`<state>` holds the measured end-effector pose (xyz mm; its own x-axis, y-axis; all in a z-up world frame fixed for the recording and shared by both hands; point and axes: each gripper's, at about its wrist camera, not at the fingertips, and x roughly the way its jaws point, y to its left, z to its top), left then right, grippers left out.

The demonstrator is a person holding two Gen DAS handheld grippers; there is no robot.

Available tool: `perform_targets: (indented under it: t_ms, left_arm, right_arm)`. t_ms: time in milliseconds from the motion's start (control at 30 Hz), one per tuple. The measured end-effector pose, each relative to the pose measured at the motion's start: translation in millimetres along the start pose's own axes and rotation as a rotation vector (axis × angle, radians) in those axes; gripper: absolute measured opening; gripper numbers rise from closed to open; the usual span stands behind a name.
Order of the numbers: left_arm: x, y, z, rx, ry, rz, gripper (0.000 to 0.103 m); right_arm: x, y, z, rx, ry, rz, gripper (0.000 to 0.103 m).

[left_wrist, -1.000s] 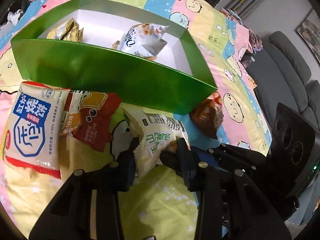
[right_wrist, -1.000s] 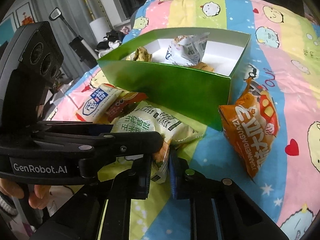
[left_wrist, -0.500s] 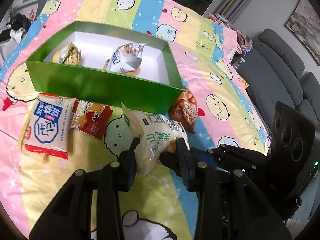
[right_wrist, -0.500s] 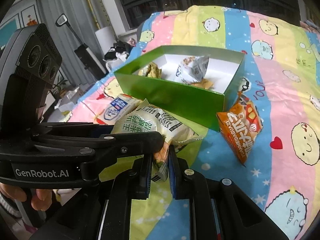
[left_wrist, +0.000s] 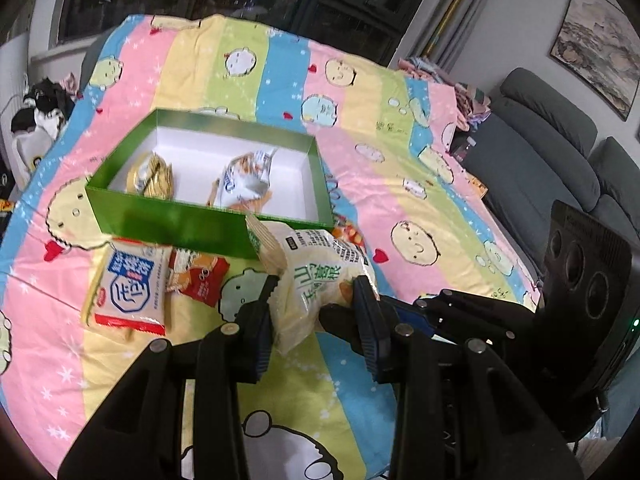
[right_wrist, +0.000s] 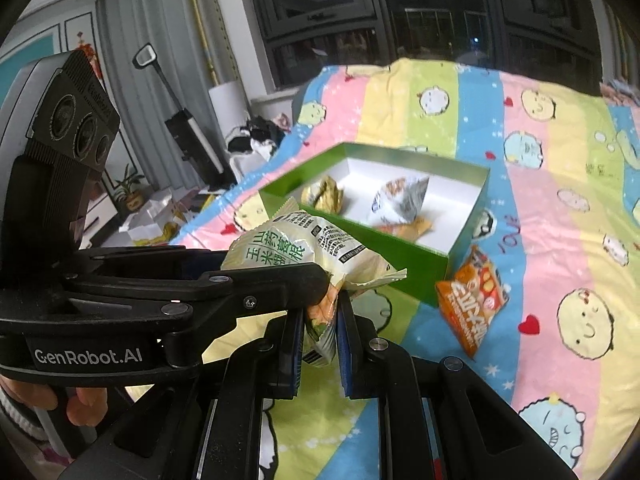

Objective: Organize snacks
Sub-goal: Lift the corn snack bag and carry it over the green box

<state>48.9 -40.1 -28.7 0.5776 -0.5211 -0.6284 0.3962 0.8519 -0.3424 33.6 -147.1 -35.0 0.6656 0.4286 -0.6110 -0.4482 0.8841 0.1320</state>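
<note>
Midway: both the left gripper (left_wrist: 316, 312) and right gripper (right_wrist: 318, 320) jaws clamp one pale snack bag (left_wrist: 320, 276) above the bed; two packets lie inside the green box (left_wrist: 208, 230) at twelve o'clock, three outside.

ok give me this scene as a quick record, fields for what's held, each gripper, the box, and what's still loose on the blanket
held item: pale yellow-green snack bag, lifted off the blanket
left gripper: shut on the bag's body
right gripper: shut on one end of the same bag
green box: open, holds a gold packet and a silver-white packet
loose on blanket: white and blue packet, red packet, orange bag by the box corner
blanket: striped, cartoon faces
</note>
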Motion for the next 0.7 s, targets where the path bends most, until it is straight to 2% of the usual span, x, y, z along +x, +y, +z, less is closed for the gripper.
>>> perform_targets:
  t_ms: [367, 700]
  left_arm:
    - [-19, -8, 12, 0.036, -0.071, -0.005, 0.036]
    - [-17, -11, 31, 0.069, -0.098, -0.005, 0.036]
  right_arm:
    - [-17, 8, 16, -0.040, -0.064, -0.021, 0.017]
    - [-18, 6, 30, -0.042, -0.100, -0.051, 0.017]
